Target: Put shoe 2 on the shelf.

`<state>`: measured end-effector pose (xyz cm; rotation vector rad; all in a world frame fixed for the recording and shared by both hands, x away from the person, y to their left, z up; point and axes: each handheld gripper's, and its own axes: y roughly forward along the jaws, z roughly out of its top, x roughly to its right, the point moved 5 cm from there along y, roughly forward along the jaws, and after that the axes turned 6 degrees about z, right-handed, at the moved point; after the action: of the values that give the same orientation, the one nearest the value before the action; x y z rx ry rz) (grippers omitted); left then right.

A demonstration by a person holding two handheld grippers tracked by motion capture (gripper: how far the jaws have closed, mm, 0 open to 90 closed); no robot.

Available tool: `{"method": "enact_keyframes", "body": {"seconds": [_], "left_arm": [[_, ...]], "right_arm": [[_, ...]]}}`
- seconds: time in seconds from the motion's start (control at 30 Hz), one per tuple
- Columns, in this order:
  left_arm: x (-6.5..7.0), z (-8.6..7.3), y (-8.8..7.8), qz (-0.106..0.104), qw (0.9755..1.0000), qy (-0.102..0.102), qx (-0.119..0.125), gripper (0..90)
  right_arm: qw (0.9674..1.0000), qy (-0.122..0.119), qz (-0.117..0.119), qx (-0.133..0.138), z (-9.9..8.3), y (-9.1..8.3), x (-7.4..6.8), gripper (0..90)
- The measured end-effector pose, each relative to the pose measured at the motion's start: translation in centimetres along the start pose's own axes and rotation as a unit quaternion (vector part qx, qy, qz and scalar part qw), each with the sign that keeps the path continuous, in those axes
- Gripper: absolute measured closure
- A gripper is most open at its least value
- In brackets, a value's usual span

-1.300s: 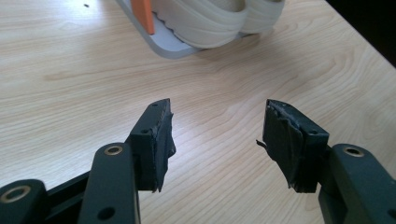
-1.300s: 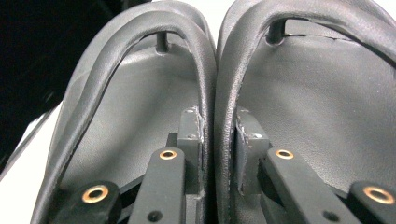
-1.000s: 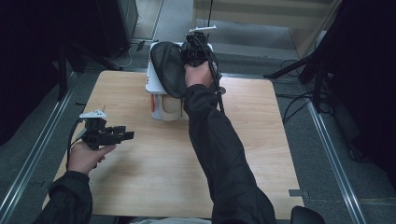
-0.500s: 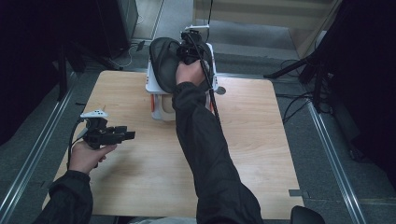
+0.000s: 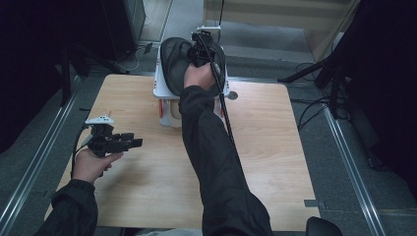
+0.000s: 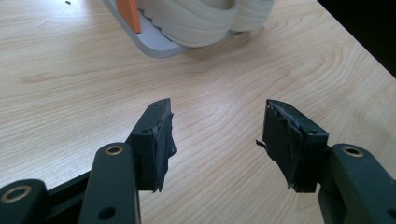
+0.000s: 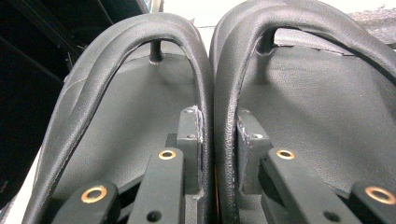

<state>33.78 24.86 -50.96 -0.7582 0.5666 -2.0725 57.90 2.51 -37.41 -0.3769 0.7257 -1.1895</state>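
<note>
The wooden surface (image 5: 275,147) carries a white shoe rack (image 5: 160,83) at its far edge, with a pair of cream-coloured shoes (image 6: 205,18) on the rack's lower level, beside an orange upright (image 6: 129,14). On top of the rack lies a pair of black flip-flops (image 5: 172,61), side by side with their inner edges touching.

The right claw (image 5: 199,49) is at the flip-flops from the near side, the person's sleeve (image 5: 211,147) stretching across the middle of the surface towards it. In the right gripper view its two jaws stand partly closed, one inside each sandal's strap loop, and the two inner straps (image 7: 212,93) are pinched together between the pads. Its cable (image 5: 223,108) runs back along the sleeve.

The left claw (image 5: 129,143) is well apart from the rack, held just above the near left part of the surface and pointing across it. Its jaws are wide apart with only bare wood between them (image 6: 217,140).
</note>
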Motion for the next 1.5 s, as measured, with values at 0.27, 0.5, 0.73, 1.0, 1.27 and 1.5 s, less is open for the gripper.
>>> {"method": "enact_keyframes", "body": {"seconds": [0.27, 0.5, 0.73, 1.0, 1.27, 1.5], "left_arm": [[0.0, 0.0, 0.0, 0.002, 1.0, 0.001, 0.0, 43.3], [0.0, 0.0, -0.1, 0.002, 1.0, 0.0, 0.001, 43.4], [0.0, 0.0, 0.0, 0.003, 1.0, 0.001, 0.001, 43.3], [0.0, 0.0, 0.0, 0.002, 1.0, 0.002, 0.001, 43.4], [0.1, 0.0, 0.0, 0.004, 1.0, 0.001, 0.0, 43.4], [0.0, 0.0, 0.0, 0.006, 1.0, 0.001, -0.001, 43.3]], "right_arm": [[1.0, 0.003, -0.002, 0.002, 0.1, 0.2, -0.1, 72.8], [0.9998, 0.004, 0.019, 0.006, 0.2, -0.1, -0.5, 63.6], [0.9995, 0.006, 0.03, 0.005, 0.2, -0.2, -0.7, 63.1], [0.9993, 0.004, 0.035, 0.009, 0.4, -0.5, -0.6, 60.3], [0.9984, -0.017, 0.053, -0.007, 0.6, -1.7, -0.2, 60.2], [0.9953, -0.041, 0.086, -0.018, 0.7, -3.4, -0.3, 60.1]]}}
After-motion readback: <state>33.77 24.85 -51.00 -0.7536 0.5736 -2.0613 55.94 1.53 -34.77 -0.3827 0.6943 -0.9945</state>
